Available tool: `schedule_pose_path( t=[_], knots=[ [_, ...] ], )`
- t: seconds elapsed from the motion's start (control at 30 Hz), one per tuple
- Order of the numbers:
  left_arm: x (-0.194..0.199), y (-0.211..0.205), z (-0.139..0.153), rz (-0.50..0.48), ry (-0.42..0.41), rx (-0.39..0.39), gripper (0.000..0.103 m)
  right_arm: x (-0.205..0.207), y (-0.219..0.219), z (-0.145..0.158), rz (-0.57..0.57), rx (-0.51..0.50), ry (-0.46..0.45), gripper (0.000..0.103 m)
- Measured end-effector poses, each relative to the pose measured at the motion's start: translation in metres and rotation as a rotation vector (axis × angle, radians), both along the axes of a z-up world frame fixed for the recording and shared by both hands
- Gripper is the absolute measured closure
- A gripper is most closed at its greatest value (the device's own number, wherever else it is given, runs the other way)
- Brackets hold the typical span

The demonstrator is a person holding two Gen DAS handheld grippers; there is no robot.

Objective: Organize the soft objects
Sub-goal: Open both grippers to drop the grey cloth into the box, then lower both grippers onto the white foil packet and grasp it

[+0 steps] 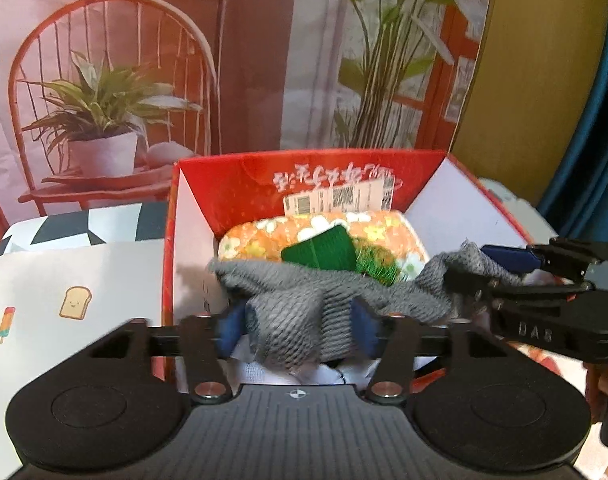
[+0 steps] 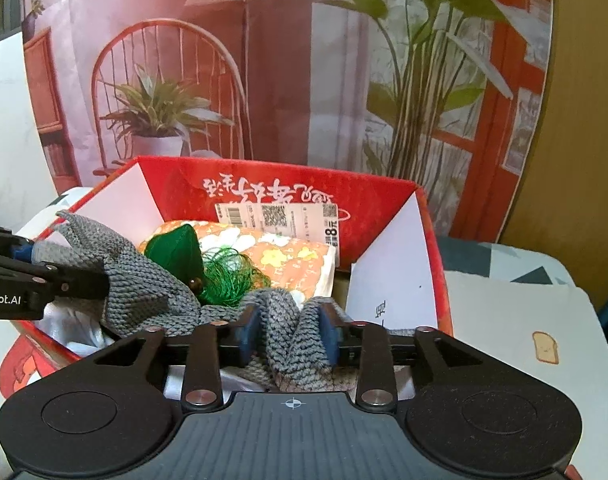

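Each gripper, left (image 1: 295, 322) and right (image 2: 289, 336), has a matte black body with a ribbed centre plate bearing a white crosshair mark, two round side discs, silver pivot screws on black link arms, and blue fingertip pads (image 1: 229, 326).

Left gripper (image 1: 295, 330) pinches the grey knit cloth (image 1: 304, 304) (bunched) — over the red box (image 1: 312, 172).
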State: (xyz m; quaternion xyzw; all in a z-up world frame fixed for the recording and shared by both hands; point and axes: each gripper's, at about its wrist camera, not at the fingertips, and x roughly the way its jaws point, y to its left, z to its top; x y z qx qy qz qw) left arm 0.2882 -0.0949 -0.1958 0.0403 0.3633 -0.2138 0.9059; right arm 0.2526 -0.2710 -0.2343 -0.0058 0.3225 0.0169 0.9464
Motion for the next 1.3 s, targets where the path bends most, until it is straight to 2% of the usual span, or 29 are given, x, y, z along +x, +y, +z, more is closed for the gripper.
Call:
schedule_pose_path(
  t=[0.03, 0.07, 0.1, 0.17, 0.3, 0.4, 0.77, 0.93, 1.3],
  knots=[
    [-0.002, 0.002, 0.002, 0.003, -0.009, -0.013, 0.028, -0.003, 0.001, 0.002, 0.002, 0.001, -0.011, 0.05],
    [-0.005, 0.004, 0.005, 0.007, -0.019, -0.025, 0.021, -0.006, 0.002, 0.003, 0.004, 0.003, -0.026, 0.044],
    [-0.008, 0.007, 0.007, 0.011, -0.033, -0.037, 0.018, -0.009, 0.003, 0.006, 0.009, 0.004, -0.037, 0.036],
    [-0.013, 0.011, 0.011, 0.024, -0.054, -0.056, 0.008, -0.013, 0.005, 0.009, 0.021, 0.007, -0.052, 0.031],
    [-0.024, 0.023, 0.016, 0.051, -0.061, -0.103, 0.003, -0.026, 0.01, 0.016, 0.035, 0.023, -0.094, 0.01],
    [-0.034, 0.032, 0.017, 0.062, -0.065, -0.115, 0.003, -0.035, 0.012, 0.02, 0.041, 0.031, -0.113, 0.004],
    [-0.084, 0.057, 0.005, 0.063, -0.094, -0.127, 0.003, -0.08, 0.021, 0.014, 0.032, 0.079, -0.162, 0.003],
    [-0.096, 0.066, -0.012, 0.081, -0.052, -0.15, 0.003, -0.1, 0.029, 0.007, 0.054, 0.069, -0.175, 0.003],
    [-0.1, 0.074, -0.048, 0.106, 0.017, -0.143, 0.004, -0.107, 0.041, -0.023, 0.065, 0.067, -0.094, 0.003]
  ],
)
